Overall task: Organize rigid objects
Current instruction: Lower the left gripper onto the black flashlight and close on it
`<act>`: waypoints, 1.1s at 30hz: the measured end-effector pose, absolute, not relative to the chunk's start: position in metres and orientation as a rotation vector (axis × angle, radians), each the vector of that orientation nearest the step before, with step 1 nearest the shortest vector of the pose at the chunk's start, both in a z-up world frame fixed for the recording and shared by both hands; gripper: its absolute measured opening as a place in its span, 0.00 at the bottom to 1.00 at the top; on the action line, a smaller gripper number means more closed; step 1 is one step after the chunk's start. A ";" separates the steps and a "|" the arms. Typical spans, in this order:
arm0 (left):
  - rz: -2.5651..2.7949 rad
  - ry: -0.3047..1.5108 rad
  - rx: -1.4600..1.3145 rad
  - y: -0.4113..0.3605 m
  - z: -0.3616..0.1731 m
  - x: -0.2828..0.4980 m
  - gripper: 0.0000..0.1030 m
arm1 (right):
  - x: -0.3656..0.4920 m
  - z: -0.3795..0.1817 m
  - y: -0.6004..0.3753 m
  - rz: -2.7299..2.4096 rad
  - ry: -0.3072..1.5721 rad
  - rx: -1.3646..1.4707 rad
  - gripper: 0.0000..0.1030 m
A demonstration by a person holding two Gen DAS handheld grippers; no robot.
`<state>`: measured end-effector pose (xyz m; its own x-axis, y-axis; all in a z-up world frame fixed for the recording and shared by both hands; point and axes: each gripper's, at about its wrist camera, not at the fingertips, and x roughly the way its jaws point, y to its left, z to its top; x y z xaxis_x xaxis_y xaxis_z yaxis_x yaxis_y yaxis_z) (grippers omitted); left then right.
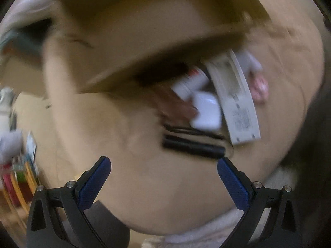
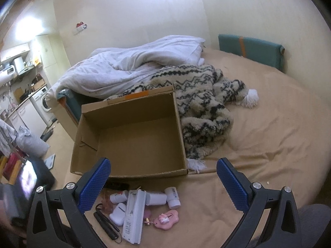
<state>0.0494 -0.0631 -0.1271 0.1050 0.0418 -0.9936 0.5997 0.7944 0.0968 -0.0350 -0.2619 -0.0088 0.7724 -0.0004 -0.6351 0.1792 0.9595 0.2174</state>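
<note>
Open cardboard box [image 2: 132, 132] sits on the tan bedsheet [image 2: 258, 144]; small items lie just before it, including a long white device [image 2: 133, 217] and white earbud case [image 2: 118, 214]. Labels unreadable. Left gripper [image 1: 164, 163] and right gripper [image 2: 163, 163] both spread, holding nothing. Kitchen area with washing machine [image 2: 44, 103] lies beyond.

We count one cardboard box [image 2: 132, 136], three white cylindrical containers [image 2: 172, 197], one long white device [image 2: 133, 217], one earbud case [image 2: 118, 214], one black stick [image 2: 105, 223] — and one pink charm [image 2: 167, 220].
</note>
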 end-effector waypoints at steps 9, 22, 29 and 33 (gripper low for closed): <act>-0.599 1.524 0.674 -0.104 -0.168 0.053 1.00 | -0.031 -0.018 -0.274 -0.121 0.724 0.330 1.00; -0.564 1.562 0.680 -0.115 -0.207 0.043 0.83 | -0.027 -0.021 -0.268 -0.117 0.740 0.297 1.00; -0.518 1.555 0.604 -0.092 -0.189 0.053 0.83 | -0.027 -0.020 -0.269 -0.121 0.739 0.304 1.00; -0.500 1.543 0.574 -0.075 -0.171 0.052 0.83 | -0.027 -0.020 -0.270 -0.121 0.740 0.305 1.00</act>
<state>0.0517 -0.0750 -0.1706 -0.0214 0.0561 -0.9982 0.6311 0.7751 0.0301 -0.0269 -0.2697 -0.0199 0.7335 -0.0016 -0.6796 0.2152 0.9491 0.2300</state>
